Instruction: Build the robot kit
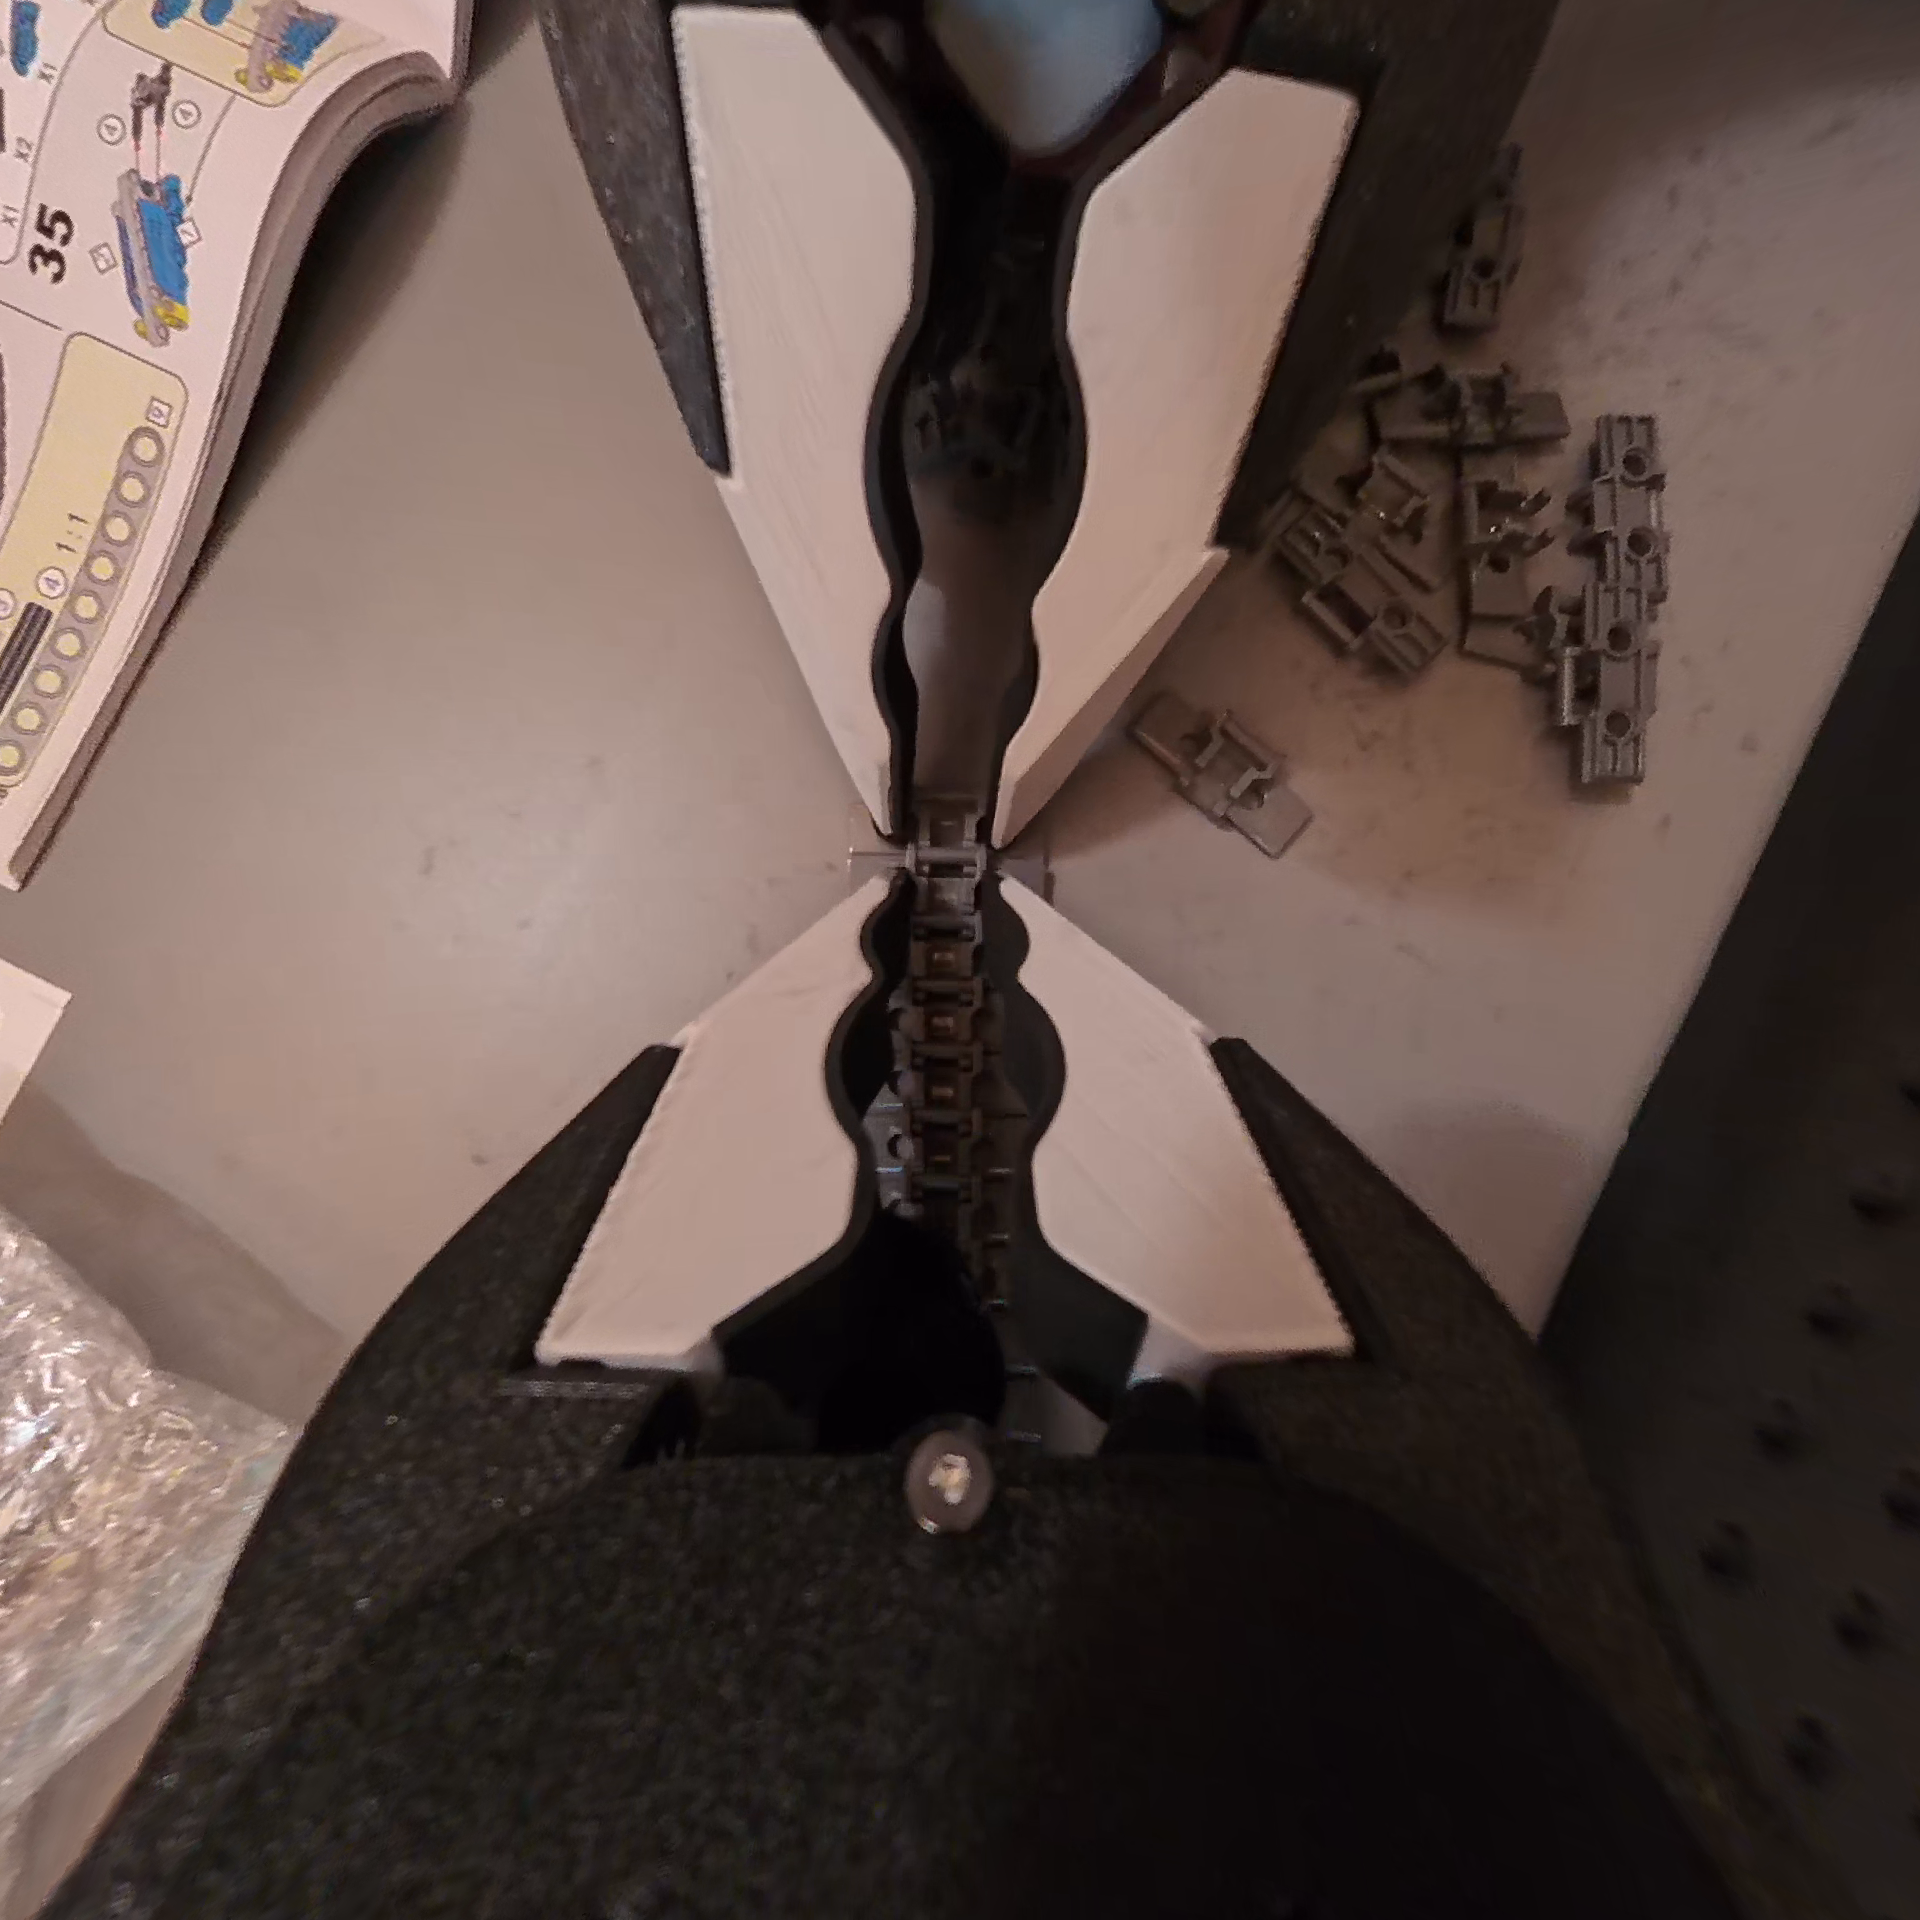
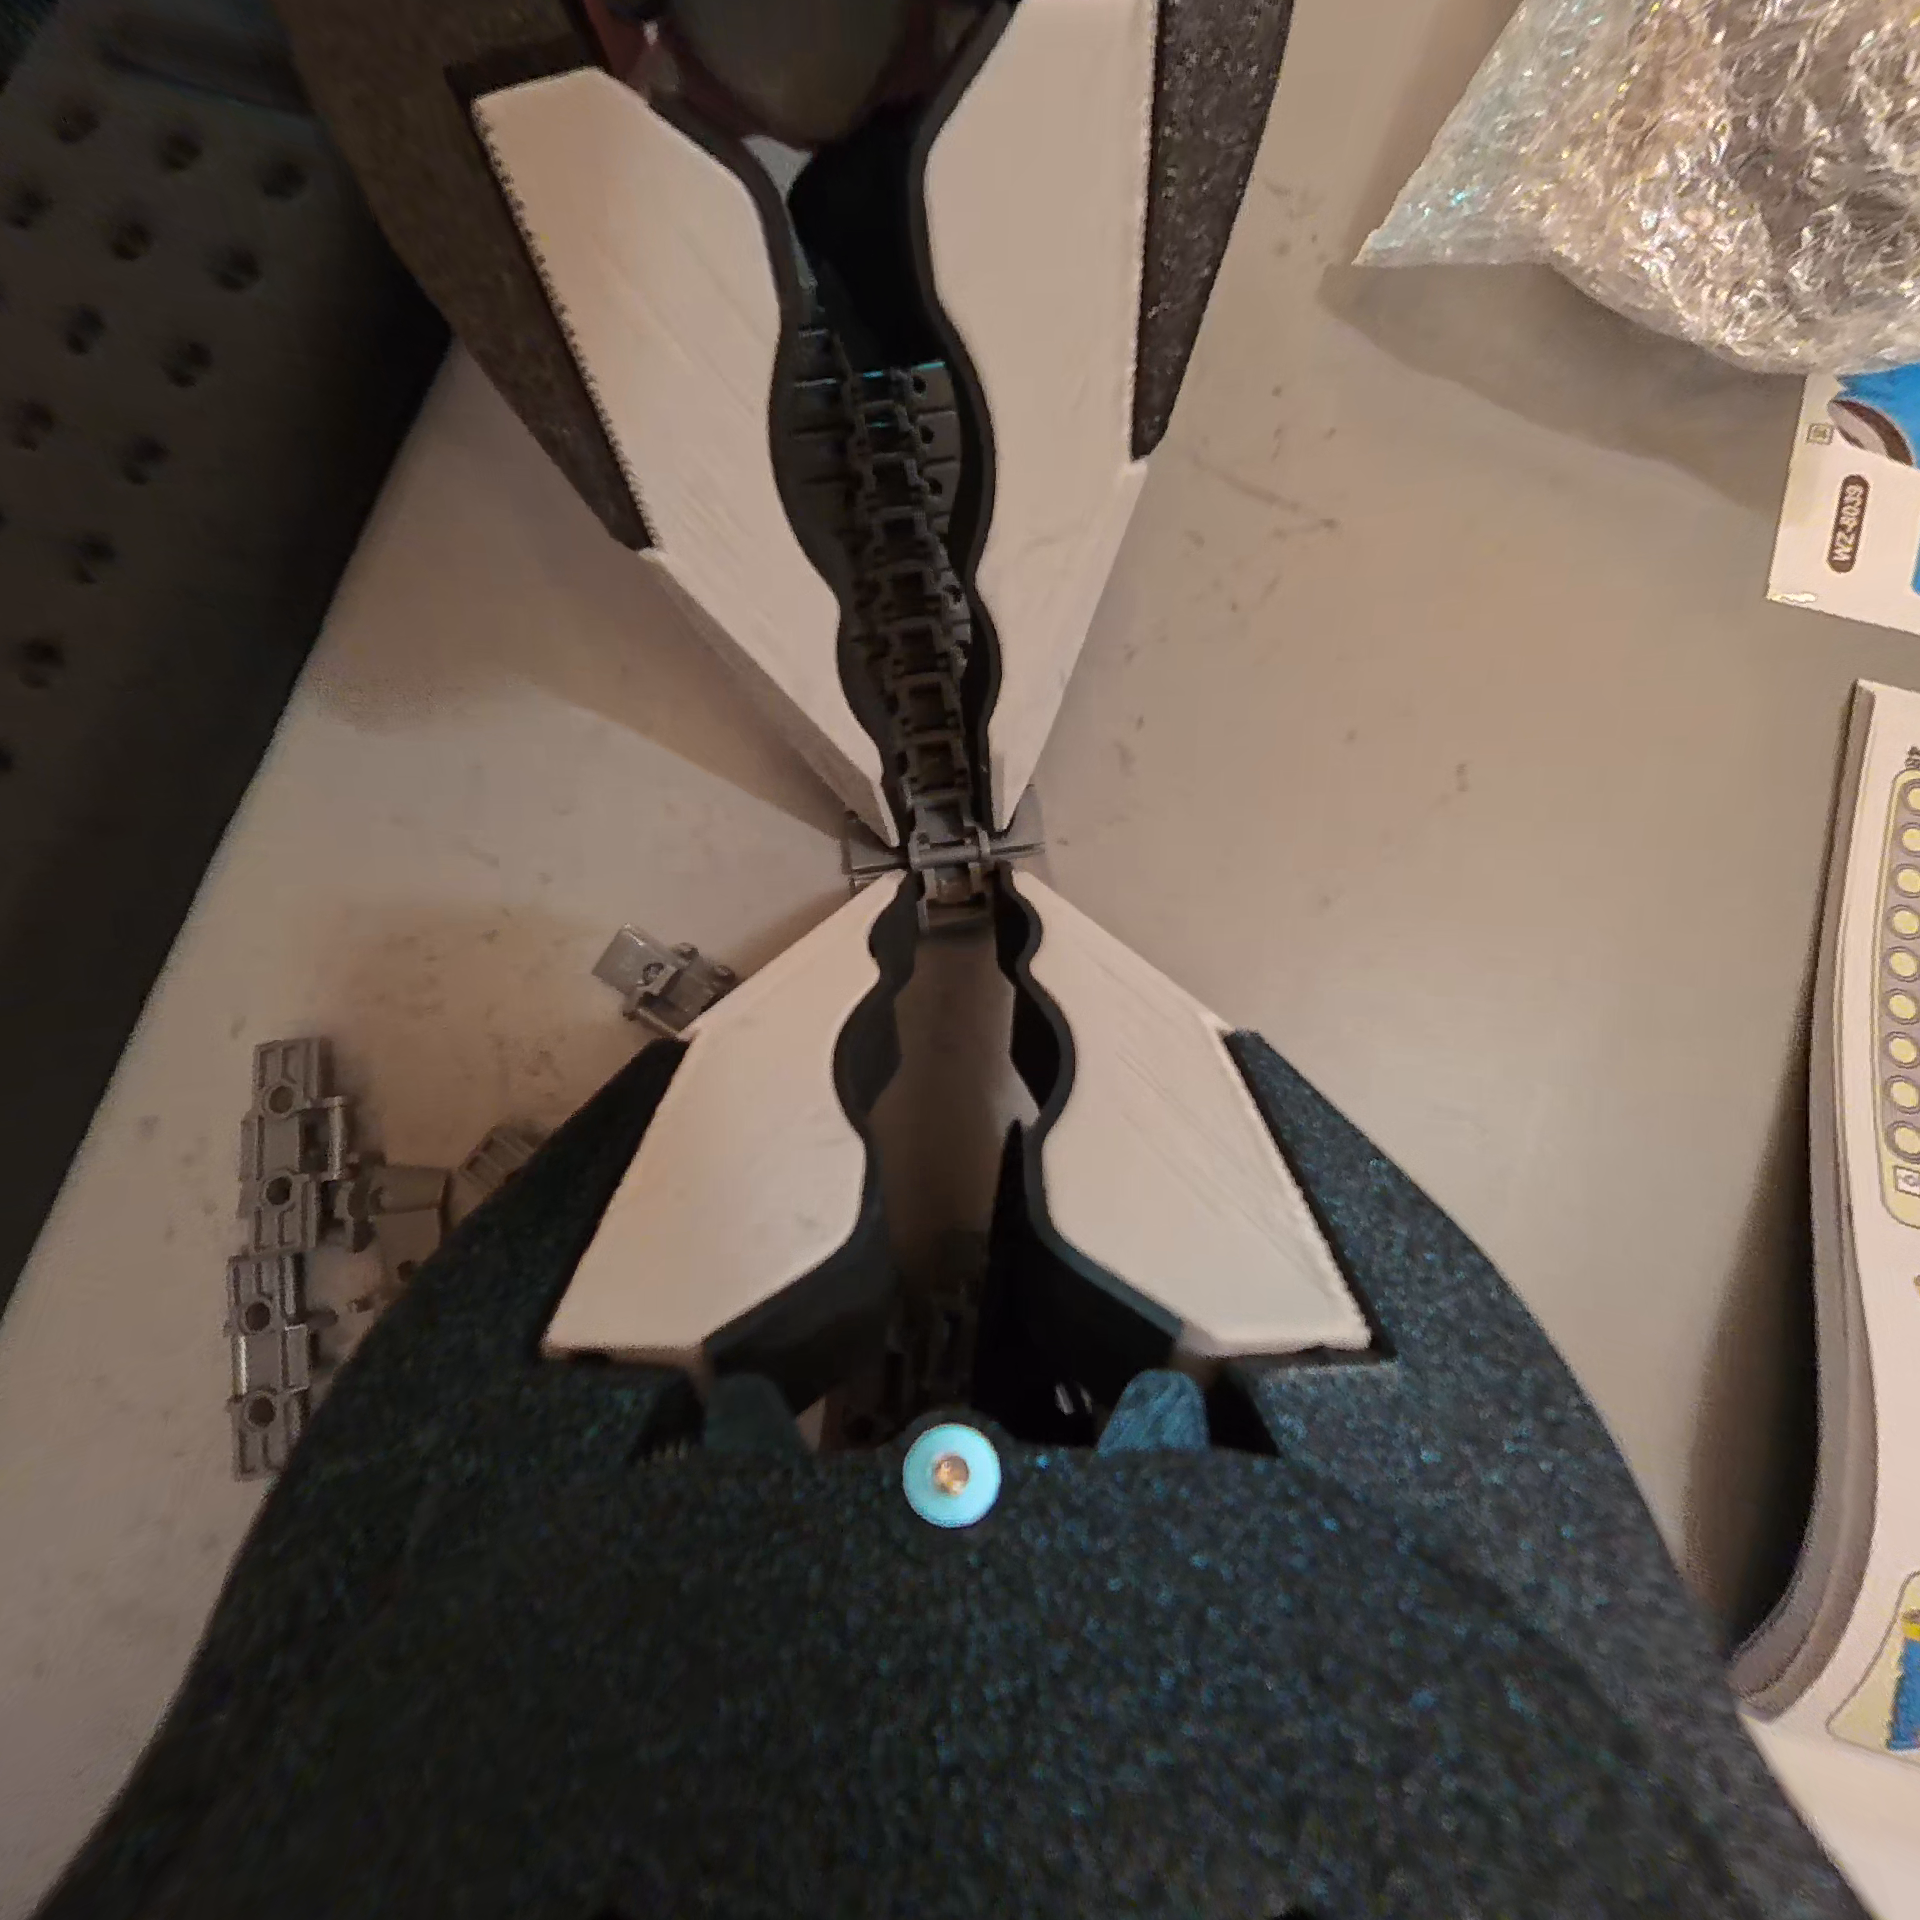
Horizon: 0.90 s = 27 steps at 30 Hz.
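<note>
My two grippers meet tip to tip over a pale table (image 1: 520,831). My left gripper (image 1: 943,896) is shut on a chain of grey track links (image 1: 940,1029) that runs back between its white fingers. My right gripper (image 2: 954,902) is shut on a single grey track link (image 2: 951,881) at its fingertips. That link touches the end of the chain. In the right wrist view the left gripper (image 2: 940,821) comes in from the top with the chain (image 2: 914,582) in it. In the left wrist view the right gripper (image 1: 945,812) comes in from the top.
A pile of loose grey track links (image 1: 1455,540) (image 2: 281,1216) lies beside the grippers, with a joined pair (image 1: 1221,769) closest. An open instruction booklet (image 1: 135,416) (image 2: 1870,1039) and a crinkled plastic bag (image 1: 83,1403) (image 2: 1683,156) lie on the other side. A dark perforated board (image 1: 1818,1351) borders the table. The tips of both grippers are at nearly the same place.
</note>
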### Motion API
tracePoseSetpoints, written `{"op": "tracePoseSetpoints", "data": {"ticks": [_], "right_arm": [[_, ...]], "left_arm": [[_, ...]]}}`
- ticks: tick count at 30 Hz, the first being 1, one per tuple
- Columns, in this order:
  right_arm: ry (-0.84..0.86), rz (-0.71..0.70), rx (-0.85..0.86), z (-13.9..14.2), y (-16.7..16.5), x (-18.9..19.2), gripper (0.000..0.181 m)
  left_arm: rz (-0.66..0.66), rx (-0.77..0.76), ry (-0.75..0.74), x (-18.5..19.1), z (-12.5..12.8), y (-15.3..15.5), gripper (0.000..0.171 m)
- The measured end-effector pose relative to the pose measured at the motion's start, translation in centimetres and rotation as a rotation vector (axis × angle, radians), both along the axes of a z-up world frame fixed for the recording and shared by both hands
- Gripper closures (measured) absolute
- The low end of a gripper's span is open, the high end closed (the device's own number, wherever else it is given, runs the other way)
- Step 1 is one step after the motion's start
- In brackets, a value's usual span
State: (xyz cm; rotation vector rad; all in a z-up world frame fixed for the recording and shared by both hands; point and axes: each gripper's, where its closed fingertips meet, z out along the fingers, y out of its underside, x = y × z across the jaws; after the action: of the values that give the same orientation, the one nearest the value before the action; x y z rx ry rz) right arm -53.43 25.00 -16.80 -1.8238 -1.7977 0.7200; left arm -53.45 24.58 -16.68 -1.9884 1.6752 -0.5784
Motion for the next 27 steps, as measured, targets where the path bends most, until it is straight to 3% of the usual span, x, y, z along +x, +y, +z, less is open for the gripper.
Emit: {"op": "tracePoseSetpoints", "data": {"ticks": [5,9,10,15,20,27], "right_arm": [[0.025,-0.032,-0.013,0.2,0.1,0.0,0.166],[0.108,-0.045,-0.022,2.0,-0.2,-0.5,0.173],[0.100,-0.056,-0.017,1.9,-0.2,-0.5,0.181],[0.040,-0.098,0.030,0.6,0.2,-0.6,0.181],[0.016,-0.129,-0.009,0.4,0.1,-0.3,0.181],[0.044,-0.215,-0.190,0.3,0.0,-0.3,0.181]], "left_arm": [[0.004,-0.024,-0.010,0.0,0.0,0.0,0.159],[0.014,-0.030,-0.016,0.1,0.0,0.0,0.159],[0.016,-0.028,-0.020,0.1,0.0,0.0,0.159],[0.020,-0.022,-0.031,0.4,0.0,0.1,0.159],[0.024,-0.037,-0.053,0.5,0.0,0.1,0.159],[0.042,-0.041,-0.074,0.5,0.0,0.0,0.160]]}}
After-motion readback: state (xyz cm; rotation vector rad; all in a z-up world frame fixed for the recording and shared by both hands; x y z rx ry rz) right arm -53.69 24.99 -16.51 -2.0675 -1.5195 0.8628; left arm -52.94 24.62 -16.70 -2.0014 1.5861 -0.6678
